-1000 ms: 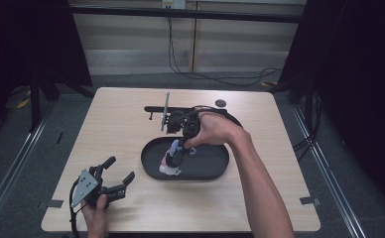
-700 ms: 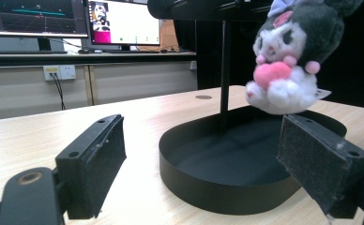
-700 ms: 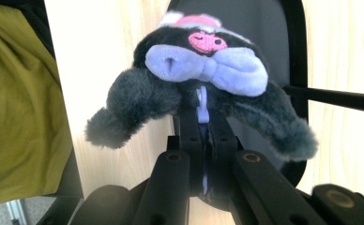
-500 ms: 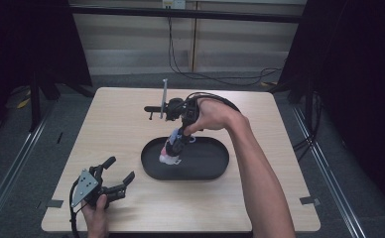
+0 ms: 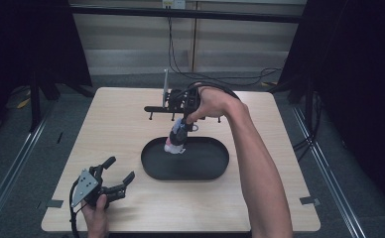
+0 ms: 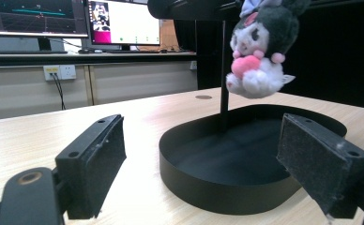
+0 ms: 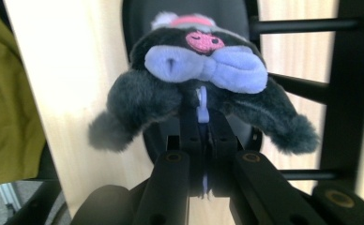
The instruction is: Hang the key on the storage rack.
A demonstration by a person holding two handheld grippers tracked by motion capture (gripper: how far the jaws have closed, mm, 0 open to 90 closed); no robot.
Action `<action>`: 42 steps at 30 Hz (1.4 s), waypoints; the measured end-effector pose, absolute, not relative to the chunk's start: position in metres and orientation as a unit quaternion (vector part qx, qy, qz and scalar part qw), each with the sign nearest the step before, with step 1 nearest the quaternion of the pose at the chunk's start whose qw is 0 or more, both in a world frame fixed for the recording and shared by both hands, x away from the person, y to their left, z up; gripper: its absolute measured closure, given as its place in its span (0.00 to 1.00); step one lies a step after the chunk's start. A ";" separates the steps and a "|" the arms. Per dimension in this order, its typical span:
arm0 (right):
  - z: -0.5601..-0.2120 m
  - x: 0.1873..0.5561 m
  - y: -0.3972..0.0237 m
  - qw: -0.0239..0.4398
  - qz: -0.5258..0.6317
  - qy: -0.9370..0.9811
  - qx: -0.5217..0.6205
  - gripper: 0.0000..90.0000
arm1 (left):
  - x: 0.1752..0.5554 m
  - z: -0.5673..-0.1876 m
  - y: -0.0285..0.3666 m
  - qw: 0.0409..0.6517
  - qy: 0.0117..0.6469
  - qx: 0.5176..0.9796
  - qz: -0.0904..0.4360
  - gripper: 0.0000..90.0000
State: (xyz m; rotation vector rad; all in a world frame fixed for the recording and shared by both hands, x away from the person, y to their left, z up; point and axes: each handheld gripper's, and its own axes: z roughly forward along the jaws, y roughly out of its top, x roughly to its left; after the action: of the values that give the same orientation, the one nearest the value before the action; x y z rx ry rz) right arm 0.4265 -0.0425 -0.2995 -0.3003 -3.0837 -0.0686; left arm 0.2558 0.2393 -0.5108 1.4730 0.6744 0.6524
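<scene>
**Plush toy held over the tray**

My right gripper (image 5: 181, 130) hangs above the far-left end of the black oval tray (image 5: 208, 168), its fingers (image 7: 189, 136) clenched on the small lilac loop at the top of a plush toy (image 5: 174, 141). In the right gripper view the 2 fingers are pressed together with the loop pinched between them, and the toy (image 7: 203, 70) dangles beyond them: dark grey fur, a lilac bow, a pink embroidered patch on its head. In the left gripper view the toy (image 6: 260, 47) hangs clear above the tray (image 6: 203, 187), not touching its floor; it has a white face and body, and a pink heart at its chest.

Just behind the tray on the counter (image 5: 116, 124) stands a black metal rack (image 5: 163, 106) with a thin upright post; my right hand (image 5: 215, 101) is above it. A small dark disc (image 6: 203, 97) lies on the far part of the counter.

My left gripper (image 5: 112, 181) rests near the counter's near-left corner, well apart from the tray, held in my left hand (image 5: 97, 213). Its 2 fingers (image 6: 95, 164) are spread wide and released, with nothing between them, pointing toward the tray. Behind the counter, monitors (image 6: 77, 18) sit on a desk.
</scene>
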 end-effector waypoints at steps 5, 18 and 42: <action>-0.297 0.433 -0.042 0.021 -0.021 -0.995 -0.098 0.97 | 0.256 -0.511 0.239 0.644 0.297 0.645 0.285 0.17; -0.301 0.445 -0.042 0.015 -0.015 -0.995 -0.099 0.96 | 0.256 -0.511 0.239 0.643 0.296 0.646 0.286 0.17; -0.311 0.450 -0.048 0.003 -0.023 -0.994 -0.108 0.94 | 0.256 -0.511 0.239 0.644 0.294 0.646 0.285 0.17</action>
State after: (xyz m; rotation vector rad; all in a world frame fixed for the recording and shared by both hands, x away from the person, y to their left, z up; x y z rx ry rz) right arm 0.4502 -0.0481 -0.3114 -0.3384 -3.1168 -0.0737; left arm 0.2558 0.2393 -0.5109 1.4723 0.6685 0.6496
